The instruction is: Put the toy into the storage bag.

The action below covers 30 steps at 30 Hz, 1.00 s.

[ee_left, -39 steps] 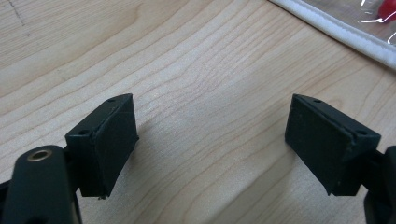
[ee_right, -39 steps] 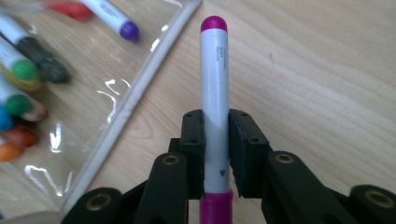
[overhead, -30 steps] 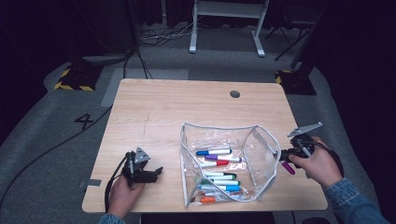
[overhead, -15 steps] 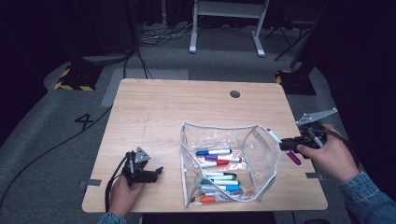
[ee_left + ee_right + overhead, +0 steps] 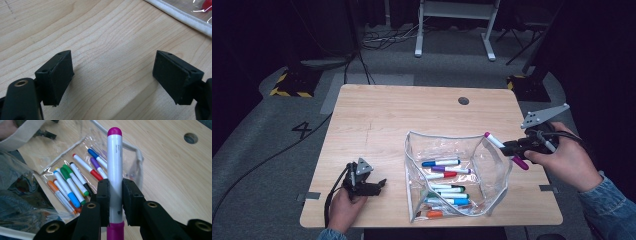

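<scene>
My right gripper (image 5: pixel 511 148) (image 5: pixel 115 195) is shut on a white marker with magenta ends (image 5: pixel 505 149) (image 5: pixel 115 172), held in the air above the right rim of a clear zip pouch (image 5: pixel 452 172) (image 5: pixel 32 157). The marker's tip points toward the pouch. Several coloured markers (image 5: pixel 446 182) (image 5: pixel 75 182) lie inside the pouch. Near the table's front left corner my left gripper (image 5: pixel 374 186) (image 5: pixel 112 80) rests low over the bare wood, jaws wide apart with nothing between them. The pouch's white edge (image 5: pixel 180 16) shows at the top right of the left gripper view.
The wooden table (image 5: pixel 377 120) has a round cable hole (image 5: pixel 463 100) (image 5: pixel 190 138) at the back right. Beyond the table are floor cables and a white stand's legs (image 5: pixel 454 30). The table's right edge lies under my right hand.
My right gripper has risen with the magenta marker from the table's right edge to above the pouch's rim. The left gripper has stayed put.
</scene>
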Tool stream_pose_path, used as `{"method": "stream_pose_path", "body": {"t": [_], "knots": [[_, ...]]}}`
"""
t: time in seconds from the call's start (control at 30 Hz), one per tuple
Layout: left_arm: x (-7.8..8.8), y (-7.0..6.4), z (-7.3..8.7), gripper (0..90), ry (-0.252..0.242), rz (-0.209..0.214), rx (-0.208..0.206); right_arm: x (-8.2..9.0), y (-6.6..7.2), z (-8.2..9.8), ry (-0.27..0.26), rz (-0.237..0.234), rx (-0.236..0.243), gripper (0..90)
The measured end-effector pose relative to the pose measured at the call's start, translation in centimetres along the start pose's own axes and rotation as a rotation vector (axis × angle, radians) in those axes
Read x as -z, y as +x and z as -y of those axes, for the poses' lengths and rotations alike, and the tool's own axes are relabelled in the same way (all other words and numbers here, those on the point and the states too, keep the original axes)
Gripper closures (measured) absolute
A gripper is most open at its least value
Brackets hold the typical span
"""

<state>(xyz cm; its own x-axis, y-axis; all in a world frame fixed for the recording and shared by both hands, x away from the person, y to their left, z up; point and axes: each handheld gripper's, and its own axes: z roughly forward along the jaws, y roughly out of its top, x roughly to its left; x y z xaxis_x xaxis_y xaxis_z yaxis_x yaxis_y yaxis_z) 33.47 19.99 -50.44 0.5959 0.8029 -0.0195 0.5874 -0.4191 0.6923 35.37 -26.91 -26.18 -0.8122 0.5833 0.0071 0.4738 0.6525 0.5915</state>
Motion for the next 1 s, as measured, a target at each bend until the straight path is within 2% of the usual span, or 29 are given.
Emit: {"method": "stream_pose_path", "body": {"t": [0.4,0.53,0.8,1.0], "knots": [[0.0,0.0,0.0,17.0,-0.005,-0.002,-0.005,-2.0,3.8,-4.2,0.017,-0.076,0.131,76.5],[-0.1,0.0,0.0,17.0,-0.006,0.0,-0.001,-3.0,4.8,-5.1,0.028,-0.097,0.159,76.5],[-0.1,0.0,-0.1,17.0,-0.005,0.0,-0.004,-5.6,6.6,-6.3,0.069,-0.145,0.198,76.5],[-0.1,0.1,-0.1,17.0,-0.005,-0.001,-0.005,-8.3,7.4,-6.1,0.115,-0.18,0.214,76.6]]}}
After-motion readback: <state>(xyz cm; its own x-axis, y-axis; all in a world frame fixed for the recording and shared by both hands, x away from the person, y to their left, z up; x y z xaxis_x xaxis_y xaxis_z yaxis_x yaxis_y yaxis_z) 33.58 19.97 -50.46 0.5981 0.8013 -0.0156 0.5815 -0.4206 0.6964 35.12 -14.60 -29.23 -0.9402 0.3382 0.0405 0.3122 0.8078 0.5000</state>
